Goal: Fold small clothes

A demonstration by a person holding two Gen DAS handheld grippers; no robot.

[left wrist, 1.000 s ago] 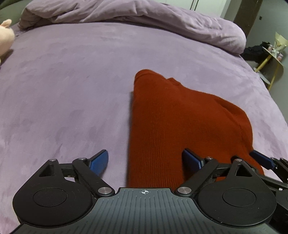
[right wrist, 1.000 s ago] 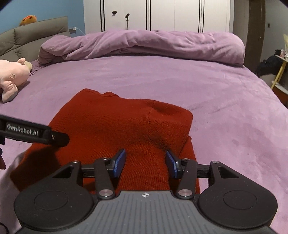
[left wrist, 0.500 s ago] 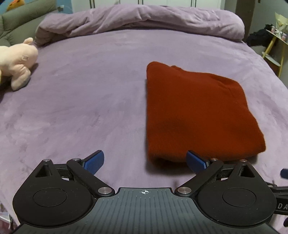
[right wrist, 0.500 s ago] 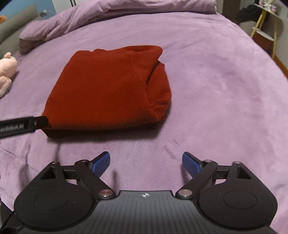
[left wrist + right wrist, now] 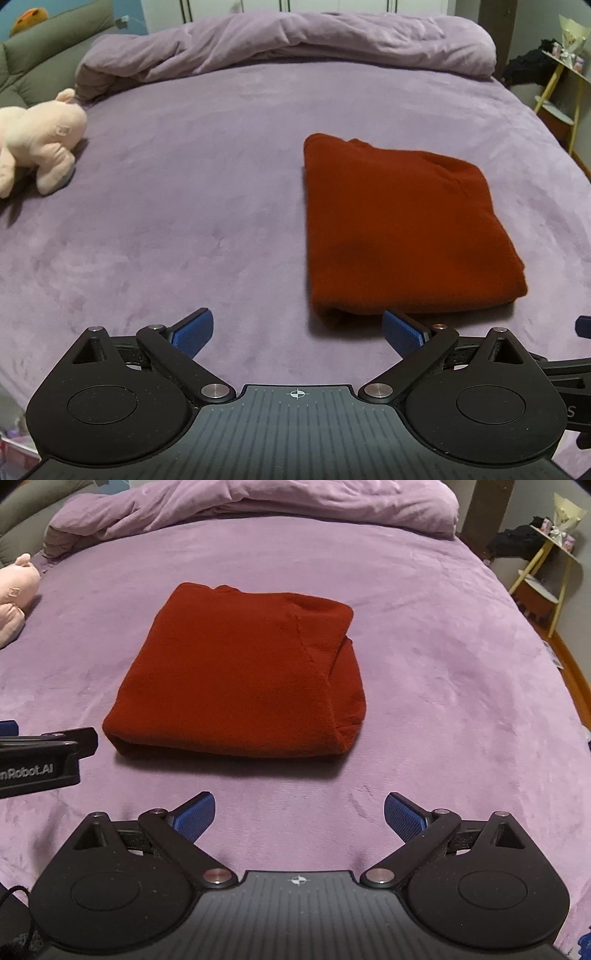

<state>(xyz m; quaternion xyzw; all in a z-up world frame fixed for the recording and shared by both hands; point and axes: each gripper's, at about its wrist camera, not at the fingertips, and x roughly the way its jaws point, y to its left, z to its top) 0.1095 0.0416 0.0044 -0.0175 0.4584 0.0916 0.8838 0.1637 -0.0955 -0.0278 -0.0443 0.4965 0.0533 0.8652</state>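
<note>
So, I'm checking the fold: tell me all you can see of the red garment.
The red garment is a ribbed, knit-looking piece folded into a thick, roughly square bundle. It lies flat on the purple bed cover. A seam runs down its top layer, and a lower layer bulges out on one side. Nothing else touches it.

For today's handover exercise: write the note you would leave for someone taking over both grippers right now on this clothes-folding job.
Left gripper: open, nothing between its fingers; its jaws have just been opening.
Right gripper: open, empty, jaws also just opened, clear of the cloth.
Red knit garment: lies folded in a compact rectangle on the purple bed cover, beyond both grippers; neither touches it.
Pink plush toy: at the left of the bed, apart from the garment.
Done: this garment looks folded and released.
Left: perhaps tidy the bulging right edge; no other clothes in view.
</note>
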